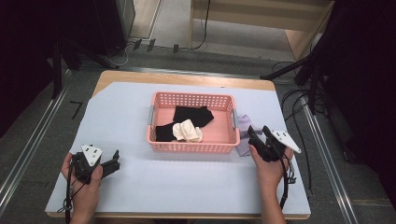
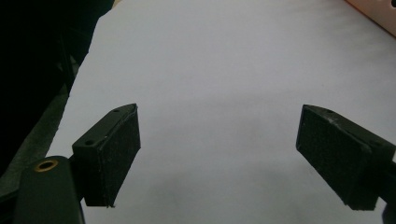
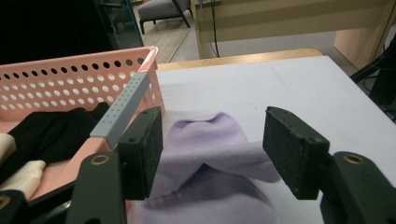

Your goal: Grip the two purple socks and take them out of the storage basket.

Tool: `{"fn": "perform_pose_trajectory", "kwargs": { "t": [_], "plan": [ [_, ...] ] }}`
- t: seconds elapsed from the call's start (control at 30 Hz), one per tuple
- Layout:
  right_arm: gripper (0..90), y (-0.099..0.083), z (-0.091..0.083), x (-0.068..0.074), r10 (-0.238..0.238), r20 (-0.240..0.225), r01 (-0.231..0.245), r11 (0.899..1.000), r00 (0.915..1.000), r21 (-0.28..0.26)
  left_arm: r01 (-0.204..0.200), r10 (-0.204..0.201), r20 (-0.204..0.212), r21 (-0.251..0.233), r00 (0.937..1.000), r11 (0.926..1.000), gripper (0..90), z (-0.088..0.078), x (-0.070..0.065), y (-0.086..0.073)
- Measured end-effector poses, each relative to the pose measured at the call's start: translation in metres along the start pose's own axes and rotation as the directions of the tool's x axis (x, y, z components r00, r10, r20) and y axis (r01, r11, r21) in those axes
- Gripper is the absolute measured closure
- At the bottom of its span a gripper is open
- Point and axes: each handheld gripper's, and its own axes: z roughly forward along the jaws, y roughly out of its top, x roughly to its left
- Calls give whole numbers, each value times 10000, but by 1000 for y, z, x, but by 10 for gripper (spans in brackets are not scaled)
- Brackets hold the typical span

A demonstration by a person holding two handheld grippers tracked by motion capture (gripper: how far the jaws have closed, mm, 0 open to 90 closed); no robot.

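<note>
Sorting socks into a pink perforated basket (image 1: 192, 147) at mid-table — two black socks (image 1: 193, 114) and a cream sock (image 1: 188, 131) already inside, one lilac sock (image 3: 212, 154) left outside, crumpled on the white table cover (image 1: 187, 182) just beside the basket's right wall and its grey handle (image 3: 122, 109). Right gripper (image 3: 212, 156) poised low over that lilac sock, jaws spread apart with the fabric lying between them, pads not pressing on the cloth; nothing grasped. Left gripper (image 2: 218, 154) parked well apart at the near left of the table, jaws wide and released over bare cover, holding nothing. Step in hand, by the look of it: lining up the pick of the last loose sock. Next move likely calls for sinking the right jaws onto the raised fold, pinching enough cloth to lift the whole sock rather than a single layer, then clearing the basket's rim and handle — close by on the jaws' left — before carrying over and letting go inside.
</note>
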Motion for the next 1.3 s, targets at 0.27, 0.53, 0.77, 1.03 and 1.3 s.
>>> {"fn": "perform_pose_trajectory", "kwargs": {
  "t": [0.27,0.53,0.77,1.03,1.3],
  "plan": [
    [342,1,-17,-13,-188,18,188,9997,9998,-139,-21,21,8,1,10000,10000,146,0,0,0],
    [330,-2,-41,-30,-321,157,323,9993,9994,-176,-39,39,-4,-4,10000,10000,146,0,0,0],
    [328,-10,-62,-47,-506,391,508,9987,9980,-49,27,-27,-19,-51,10000,10000,146,-1,0,0],
    [326,-17,-79,-62,-323,570,322,9995,9979,36,57,-58,-38,-77,10000,10000,146,-1,0,0],
    [327,-30,-101,-73,-306,771,297,9995,9966,129,69,-70,-13,-106,10000,9999,146,-1,0,0]
  ]
}}
